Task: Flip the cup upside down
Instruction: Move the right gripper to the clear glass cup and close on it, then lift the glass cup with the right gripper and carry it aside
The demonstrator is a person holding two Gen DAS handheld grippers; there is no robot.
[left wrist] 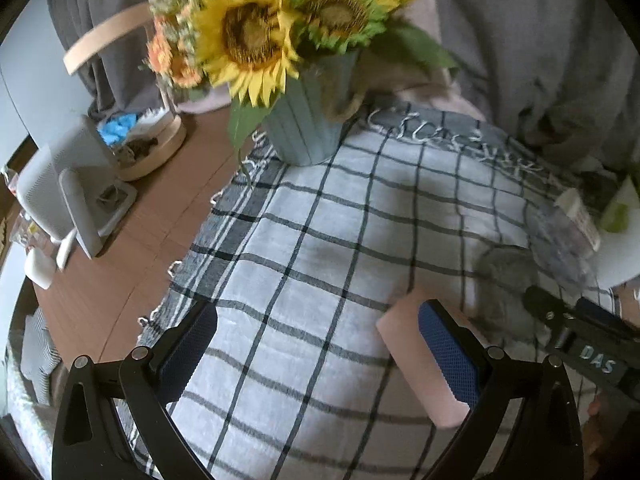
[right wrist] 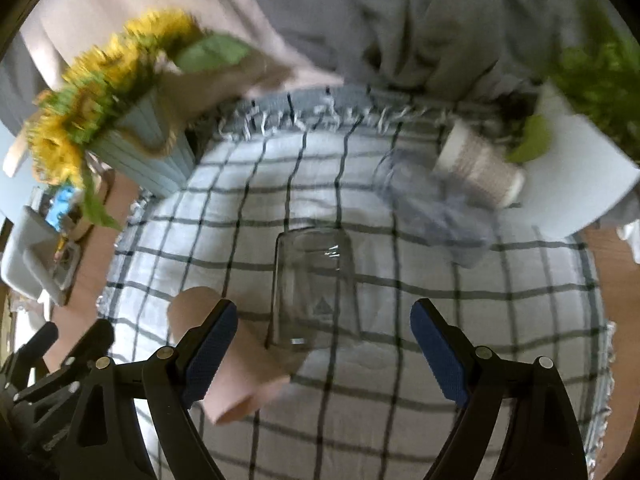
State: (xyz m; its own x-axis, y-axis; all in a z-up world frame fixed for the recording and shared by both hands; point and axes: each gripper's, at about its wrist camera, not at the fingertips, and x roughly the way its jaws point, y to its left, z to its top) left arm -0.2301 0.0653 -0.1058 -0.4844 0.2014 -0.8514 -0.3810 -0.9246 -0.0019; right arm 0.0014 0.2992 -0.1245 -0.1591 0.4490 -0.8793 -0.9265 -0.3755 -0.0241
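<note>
Clear glass cup (right wrist: 314,288) standing on the checked cloth (right wrist: 440,380) over the worktop (left wrist: 120,240), ahead of the right tongs (right wrist: 324,354) and roughly centred in their gap, touching neither finger; which end is up cannot be told. Right tongs spread wide and holding nothing, left tongs (left wrist: 318,354) likewise released over bare cloth, the cup a faint blur (left wrist: 506,280) off beyond their right finger. Pink cup (right wrist: 228,364) lying on its side just left of the glass, sunflower vase (left wrist: 308,120) well behind.

text: "DAS" | on: right hand-held gripper (left wrist: 592,344) body | other text: unreadable
</note>
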